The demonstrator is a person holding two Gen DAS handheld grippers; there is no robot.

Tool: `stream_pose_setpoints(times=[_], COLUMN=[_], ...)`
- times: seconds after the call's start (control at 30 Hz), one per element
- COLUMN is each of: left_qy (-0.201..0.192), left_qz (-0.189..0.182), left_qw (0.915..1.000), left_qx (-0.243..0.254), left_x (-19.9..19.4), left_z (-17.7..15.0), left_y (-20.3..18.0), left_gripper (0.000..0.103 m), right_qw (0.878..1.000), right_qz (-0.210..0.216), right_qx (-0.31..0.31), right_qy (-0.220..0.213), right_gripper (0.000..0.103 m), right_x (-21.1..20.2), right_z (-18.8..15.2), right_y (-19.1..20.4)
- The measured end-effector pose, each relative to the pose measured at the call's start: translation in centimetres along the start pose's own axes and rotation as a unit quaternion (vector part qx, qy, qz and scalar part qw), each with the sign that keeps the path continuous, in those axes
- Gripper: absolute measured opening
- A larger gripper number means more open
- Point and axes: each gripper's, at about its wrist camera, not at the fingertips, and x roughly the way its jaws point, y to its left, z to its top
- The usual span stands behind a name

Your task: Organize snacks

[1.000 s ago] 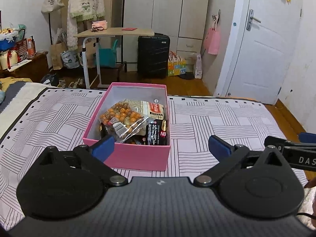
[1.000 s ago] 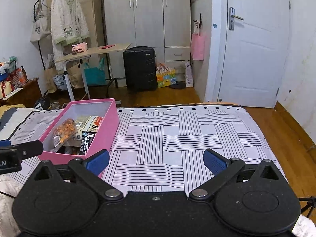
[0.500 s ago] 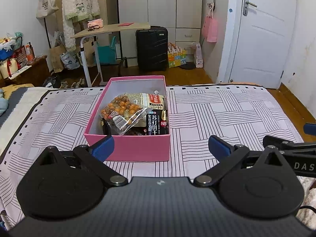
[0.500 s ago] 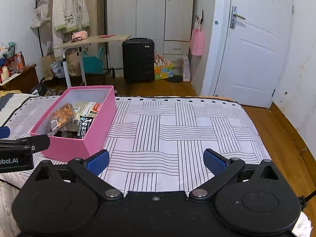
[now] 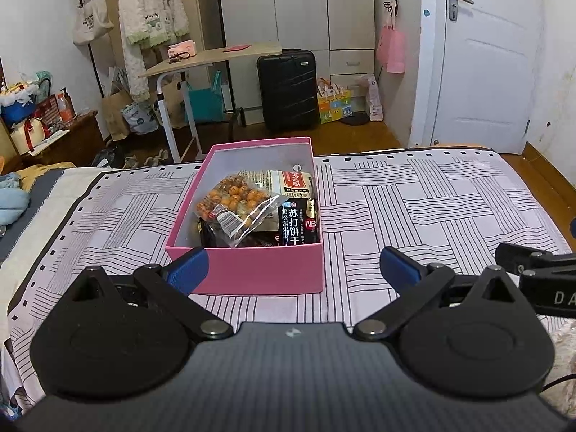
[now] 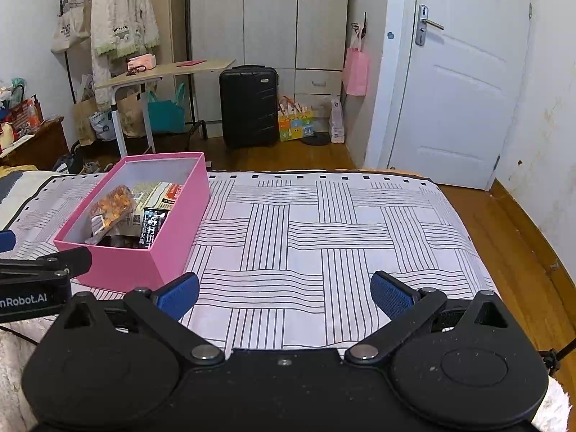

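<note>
A pink box (image 5: 259, 270) stands on the striped bedspread (image 5: 414, 201) and holds several snack packs: a clear bag of orange balls (image 5: 234, 201), a black cracker pack (image 5: 297, 223) and a beige pack (image 5: 284, 180). My left gripper (image 5: 293, 270) is open and empty, just in front of the box's near wall. My right gripper (image 6: 284, 295) is open and empty over the bedspread, to the right of the box (image 6: 172, 241). Each gripper's arm shows at the edge of the other view.
The bed's far edge meets a wooden floor (image 6: 504, 223). Beyond stand a black suitcase (image 5: 288, 90), a side table (image 5: 216, 57), a wardrobe (image 6: 270, 18) and a white door (image 6: 464, 82). A blue cloth (image 5: 10, 205) lies at the left.
Both grippers have drawn back and risen a little, so the box sits farther off in both views. Both stay open and empty.
</note>
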Motion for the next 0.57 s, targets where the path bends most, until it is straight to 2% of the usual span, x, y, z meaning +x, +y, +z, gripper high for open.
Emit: stream_pose_setpoints(times=[0.57], left_qy=[0.008], left_qz=[-0.001], left_qw=[0.9998], left_qx=[-0.020], left_x=[0.26], left_z=[-0.15], left_y=[0.67], left_gripper=[0.103], right_qw=[1.000], right_qz=[-0.005], right_qx=[-0.003], right_qy=[0.006], right_gripper=[0.103], right_x=[0.48], right_z=[0.10], right_y=[0.02])
